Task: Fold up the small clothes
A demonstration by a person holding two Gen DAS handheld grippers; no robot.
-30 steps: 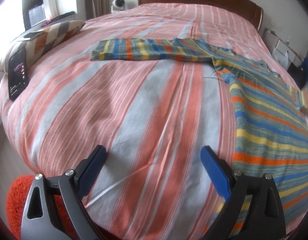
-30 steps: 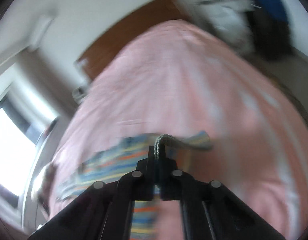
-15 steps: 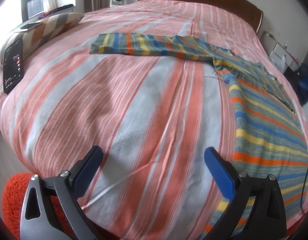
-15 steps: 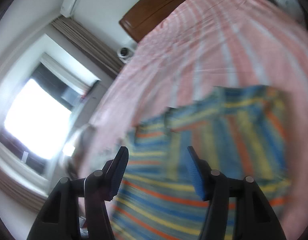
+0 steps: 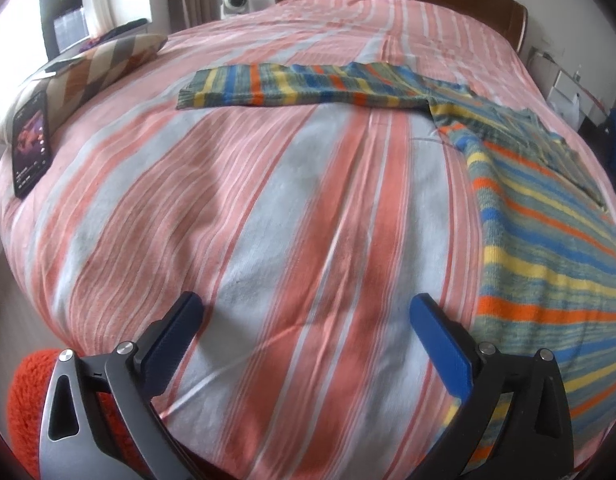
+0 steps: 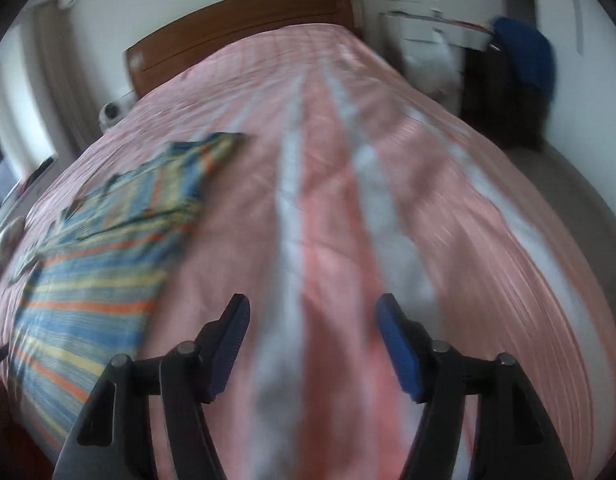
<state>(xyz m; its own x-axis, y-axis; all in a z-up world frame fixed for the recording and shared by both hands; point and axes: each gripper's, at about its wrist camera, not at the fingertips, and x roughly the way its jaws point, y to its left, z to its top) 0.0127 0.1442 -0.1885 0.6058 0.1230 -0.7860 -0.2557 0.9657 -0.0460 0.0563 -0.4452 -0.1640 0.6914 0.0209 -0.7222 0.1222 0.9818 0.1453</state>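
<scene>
Item, far left: a phone (image 5: 30, 144) laid face-up at the bed's edge, beside a patterned pillow (image 5: 104, 66); both kept well apart from the garment, presumably to leave folding room.
Item, left claw (image 5: 308, 328): spread wide, nothing held, hovering over bare striped bedspread (image 5: 268, 200) near the foot of the bed.
Item, task piece: a striped knit sweater (image 5: 539, 248) spread flat on the bed; one sleeve (image 5: 300, 88) is stretched out sideways across the bedspread, the other seemingly already folded in over the body (a judgement from the layered edge on the chest).
Item, right claw (image 6: 311, 344): likewise parted and empty, over bedspread just beside the sweater's hem; this view is blurred.
</scene>
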